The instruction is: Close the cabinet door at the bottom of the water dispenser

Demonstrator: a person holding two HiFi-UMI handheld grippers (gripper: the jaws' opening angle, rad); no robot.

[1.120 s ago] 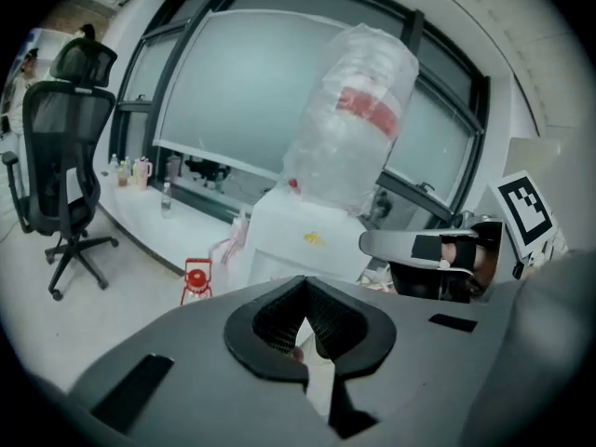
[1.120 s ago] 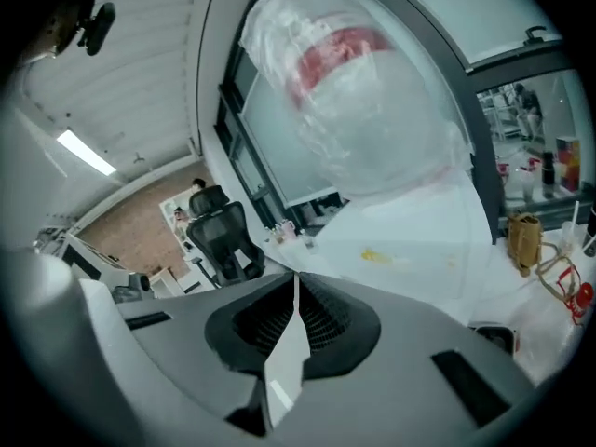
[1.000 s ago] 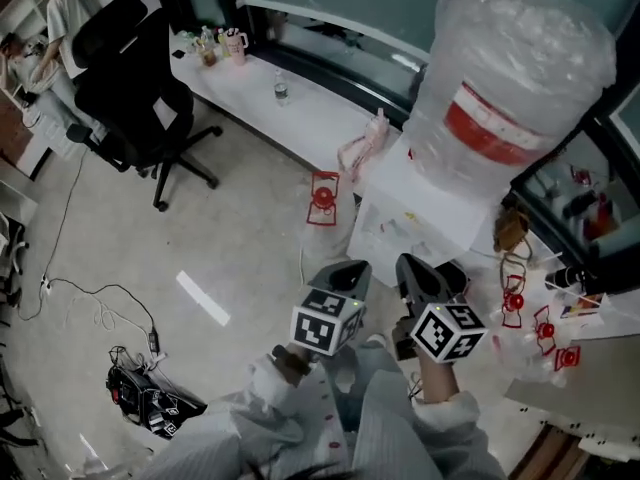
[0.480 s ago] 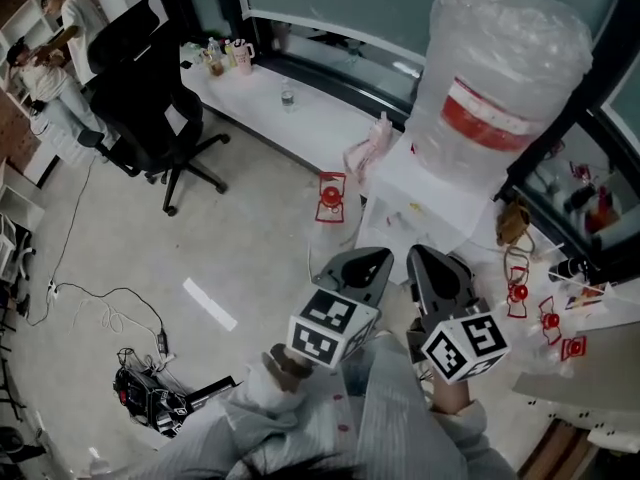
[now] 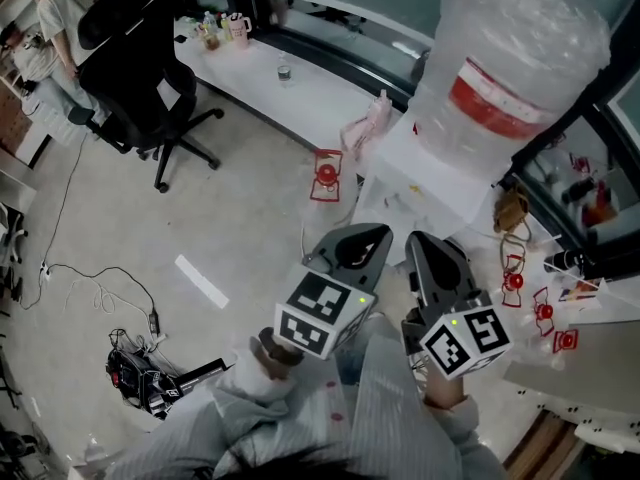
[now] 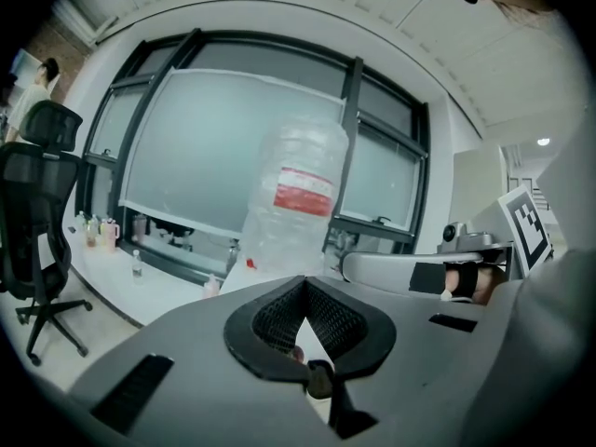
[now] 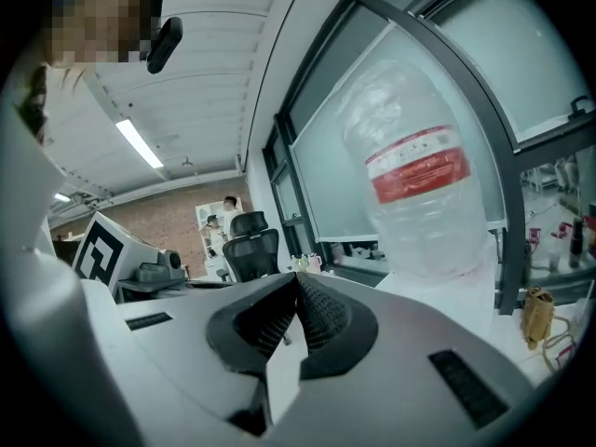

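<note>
Plastic-wrapped water jug (red label) tops the white dispenser.

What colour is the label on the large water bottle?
Red, edged with white; the label shows best in the right gripper view.

The floor carries a dispenser just beyond the jaws, a chair far left, and cables nearer left.
</note>
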